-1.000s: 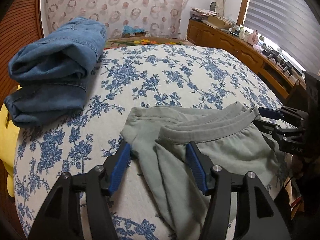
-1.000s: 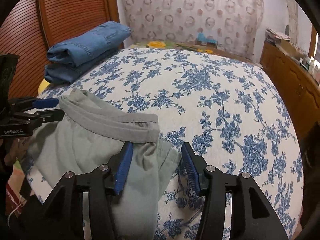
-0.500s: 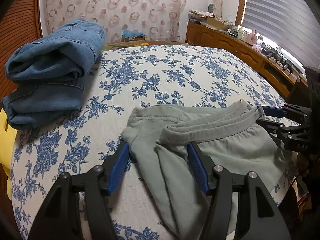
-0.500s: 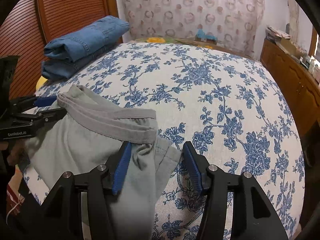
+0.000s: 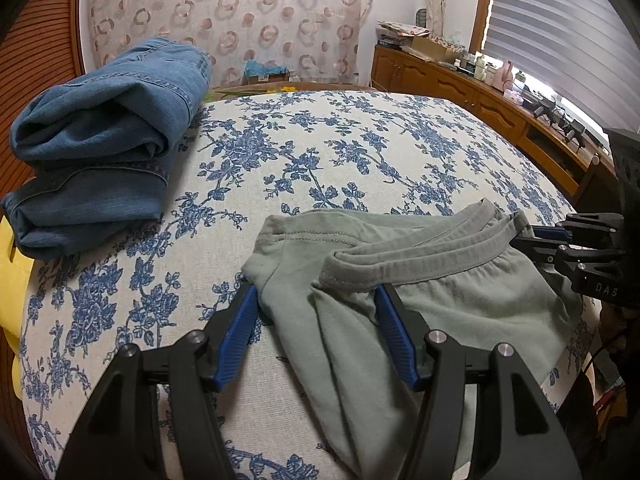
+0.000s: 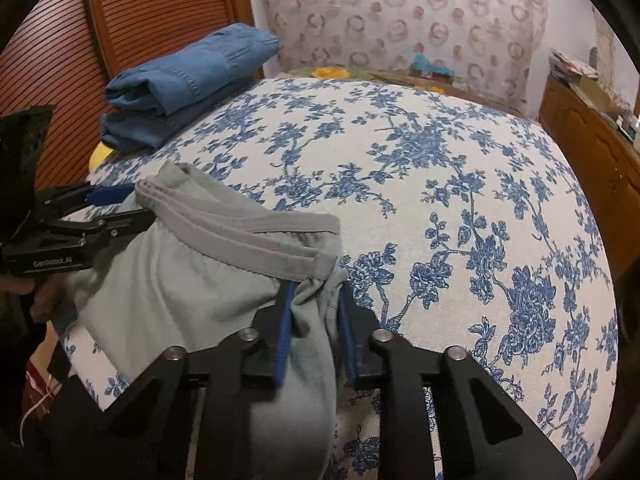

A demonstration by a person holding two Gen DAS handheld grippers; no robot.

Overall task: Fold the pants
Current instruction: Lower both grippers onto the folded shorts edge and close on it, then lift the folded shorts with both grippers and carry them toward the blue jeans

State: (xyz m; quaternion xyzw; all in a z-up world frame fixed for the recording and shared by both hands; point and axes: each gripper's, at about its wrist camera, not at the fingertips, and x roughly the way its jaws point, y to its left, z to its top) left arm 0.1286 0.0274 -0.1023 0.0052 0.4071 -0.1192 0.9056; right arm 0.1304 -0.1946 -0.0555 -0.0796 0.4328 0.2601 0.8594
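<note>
Grey-green pants (image 5: 432, 292) lie crumpled at the near edge of the flowered table (image 5: 320, 152), waistband (image 5: 420, 264) facing away. My left gripper (image 5: 316, 308) is open, its jaws astride the pants' left corner. My right gripper (image 6: 316, 300) has closed in on the right corner of the pants (image 6: 180, 272) just below the waistband (image 6: 256, 236), pinching a fold of cloth. The right gripper also shows at the right of the left wrist view (image 5: 552, 240), and the left gripper at the left of the right wrist view (image 6: 108, 208).
Two folded pairs of blue jeans (image 5: 100, 136) are stacked at the table's far left; they also show in the right wrist view (image 6: 184, 84). A wooden louvred panel (image 6: 120, 20) stands behind them. A wooden sideboard (image 5: 500, 104) with clutter runs along the right under a window.
My right gripper's jaws have closed from wide open onto the pants' right corner. Both grippers have edged forward a little. The left gripper stays open.
</note>
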